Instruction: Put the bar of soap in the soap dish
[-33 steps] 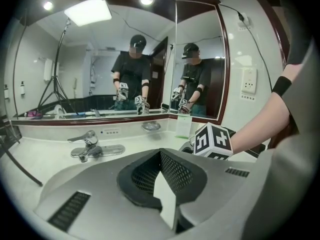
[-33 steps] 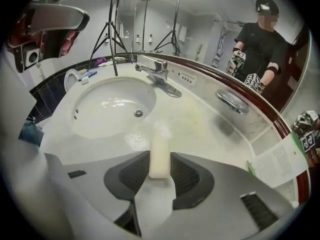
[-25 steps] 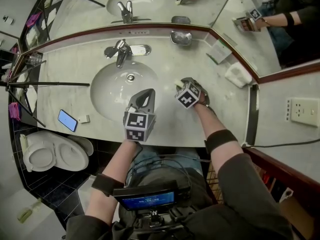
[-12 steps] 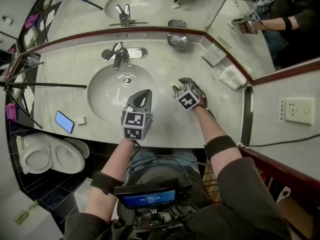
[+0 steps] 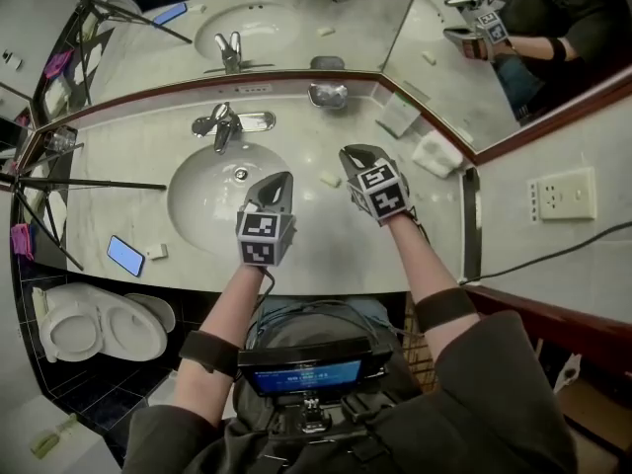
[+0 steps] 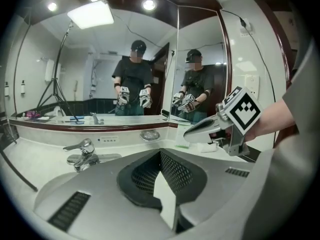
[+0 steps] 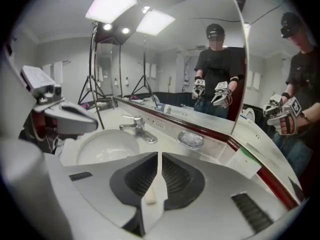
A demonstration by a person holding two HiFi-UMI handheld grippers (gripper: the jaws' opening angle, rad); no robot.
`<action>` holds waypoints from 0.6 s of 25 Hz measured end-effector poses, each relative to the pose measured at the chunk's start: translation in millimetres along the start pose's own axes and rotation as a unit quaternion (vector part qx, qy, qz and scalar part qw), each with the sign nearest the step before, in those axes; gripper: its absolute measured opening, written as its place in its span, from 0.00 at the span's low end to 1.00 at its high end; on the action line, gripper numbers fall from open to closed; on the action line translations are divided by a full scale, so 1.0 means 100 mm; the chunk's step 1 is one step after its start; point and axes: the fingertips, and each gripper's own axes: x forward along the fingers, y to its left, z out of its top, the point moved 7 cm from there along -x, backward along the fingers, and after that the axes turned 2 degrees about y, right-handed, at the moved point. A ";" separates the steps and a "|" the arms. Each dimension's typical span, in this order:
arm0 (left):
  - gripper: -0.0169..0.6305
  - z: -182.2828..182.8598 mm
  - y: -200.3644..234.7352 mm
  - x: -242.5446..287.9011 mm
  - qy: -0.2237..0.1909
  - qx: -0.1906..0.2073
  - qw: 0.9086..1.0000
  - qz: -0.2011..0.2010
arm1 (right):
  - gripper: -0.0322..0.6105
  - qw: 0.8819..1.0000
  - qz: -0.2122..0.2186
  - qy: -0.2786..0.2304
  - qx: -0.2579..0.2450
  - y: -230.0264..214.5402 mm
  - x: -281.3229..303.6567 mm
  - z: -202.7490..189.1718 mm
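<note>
Your right gripper (image 5: pixel 349 154) hangs above the desk (image 5: pixel 128 166) to the right of the basin (image 5: pixel 212 191). Its jaws have just been closing and now stand almost together, with only a thin slit between the pads and nothing clamped in it. The bar of soap (image 5: pixel 330 179) is not in your grip. It lies flat on the desk just beside the basin's right rim, between your two grippers in the head view, and in the right gripper view you see it far below through the slit. Your left gripper (image 5: pixel 280 179) is held over the near right part of the basin with its jaws pressed fully together and empty. Both grippers point forward and downward toward the mirror. The soap dish (image 5: pixel 327 95) sits at the back edge of the desk against the mirror frame, to the right of the faucet (image 5: pixel 222 123) and well apart from the soap; nothing shows in it. To the right of the dish a card (image 5: pixel 398 115) stands propped against the angled mirror and a folded white cloth (image 5: pixel 433 154) lies near it. A phone (image 5: pixel 124 255) lies on the desk's near left part.
</note>
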 end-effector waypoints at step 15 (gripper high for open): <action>0.03 0.21 -0.14 0.08 -0.010 0.013 1.000 -0.021 | 0.08 0.979 -0.006 -0.146 0.144 -0.20 -1.03 -0.04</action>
